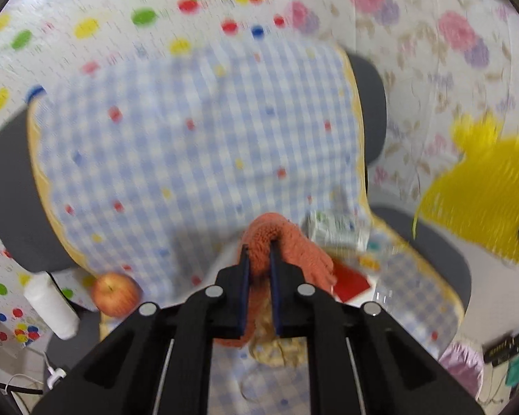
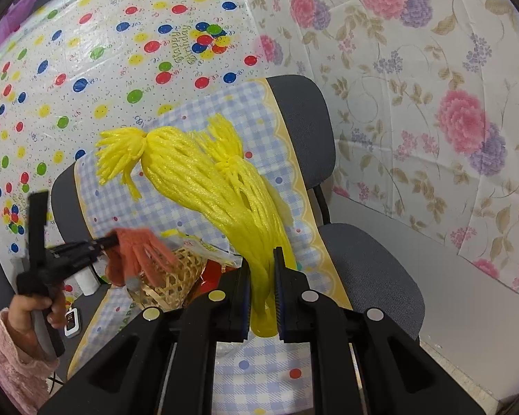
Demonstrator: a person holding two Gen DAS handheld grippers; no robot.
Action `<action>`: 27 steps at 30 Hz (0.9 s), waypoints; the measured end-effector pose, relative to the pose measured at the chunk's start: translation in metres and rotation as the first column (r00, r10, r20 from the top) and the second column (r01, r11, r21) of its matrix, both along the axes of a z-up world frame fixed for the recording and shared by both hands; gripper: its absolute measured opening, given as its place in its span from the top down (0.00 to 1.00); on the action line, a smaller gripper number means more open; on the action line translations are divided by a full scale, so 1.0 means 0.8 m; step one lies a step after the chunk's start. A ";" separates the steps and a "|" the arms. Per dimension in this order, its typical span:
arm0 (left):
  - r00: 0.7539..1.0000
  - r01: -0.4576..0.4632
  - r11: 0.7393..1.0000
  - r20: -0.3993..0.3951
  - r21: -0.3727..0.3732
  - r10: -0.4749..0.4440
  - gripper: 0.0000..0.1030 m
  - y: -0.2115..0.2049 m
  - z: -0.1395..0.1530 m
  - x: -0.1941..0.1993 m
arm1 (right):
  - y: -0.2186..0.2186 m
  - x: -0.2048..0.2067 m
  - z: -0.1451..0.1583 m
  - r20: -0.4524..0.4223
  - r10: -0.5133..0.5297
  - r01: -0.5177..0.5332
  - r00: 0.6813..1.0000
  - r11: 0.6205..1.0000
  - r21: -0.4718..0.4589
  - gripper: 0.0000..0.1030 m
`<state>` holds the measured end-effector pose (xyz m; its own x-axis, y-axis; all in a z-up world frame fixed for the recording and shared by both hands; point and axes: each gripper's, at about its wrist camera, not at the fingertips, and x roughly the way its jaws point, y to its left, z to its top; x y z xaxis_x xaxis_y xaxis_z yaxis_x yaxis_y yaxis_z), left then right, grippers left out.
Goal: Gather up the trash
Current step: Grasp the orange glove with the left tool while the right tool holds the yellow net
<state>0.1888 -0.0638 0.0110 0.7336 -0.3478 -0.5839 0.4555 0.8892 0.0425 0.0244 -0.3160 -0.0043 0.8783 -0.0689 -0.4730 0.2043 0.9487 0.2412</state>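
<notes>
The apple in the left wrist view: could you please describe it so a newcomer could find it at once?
Start at the grey chair draped with a blue checked cloth. Follow the cloth's lower left edge down to where it ends. There sits the apple, round and red-yellow with a short stem, beside a white cylinder, and the only fruit in view.

Yellow foam net (image 2: 204, 186) in hand-held gripper (image 2: 262, 276)

Black plastic tongs (image 1: 259, 252), blue-edged pads, round silver screw heads on linkages; fuzzy pink sleeve (image 2: 10, 356).
</notes>
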 end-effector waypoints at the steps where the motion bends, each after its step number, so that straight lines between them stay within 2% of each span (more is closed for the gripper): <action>1: 1.000 -0.005 1.000 0.019 -0.009 0.006 0.92 0.001 0.011 -0.001 | 0.000 0.000 0.003 0.012 -0.002 0.002 1.000 1.000 0.001 0.89; 7: 0.994 -0.028 0.996 0.103 -0.083 0.036 0.92 0.005 0.071 -0.037 | 0.003 -0.014 0.025 0.072 -0.012 0.012 0.997 1.000 0.004 0.89; 12: 0.988 0.023 0.994 0.157 -0.105 -0.006 0.92 -0.021 0.074 -0.100 | 0.002 -0.042 0.028 0.047 -0.048 0.048 0.998 0.999 -0.014 0.89; 19: 0.986 0.105 0.990 0.139 -0.091 -0.092 0.92 -0.069 0.013 -0.182 | -0.010 -0.124 0.011 -0.005 -0.137 0.137 0.991 0.990 -0.041 0.89; 27: 0.960 0.270 0.958 0.101 -0.091 -0.261 0.92 -0.115 -0.058 -0.282 | -0.025 -0.234 -0.027 -0.096 -0.272 0.268 0.957 0.962 -0.053 0.88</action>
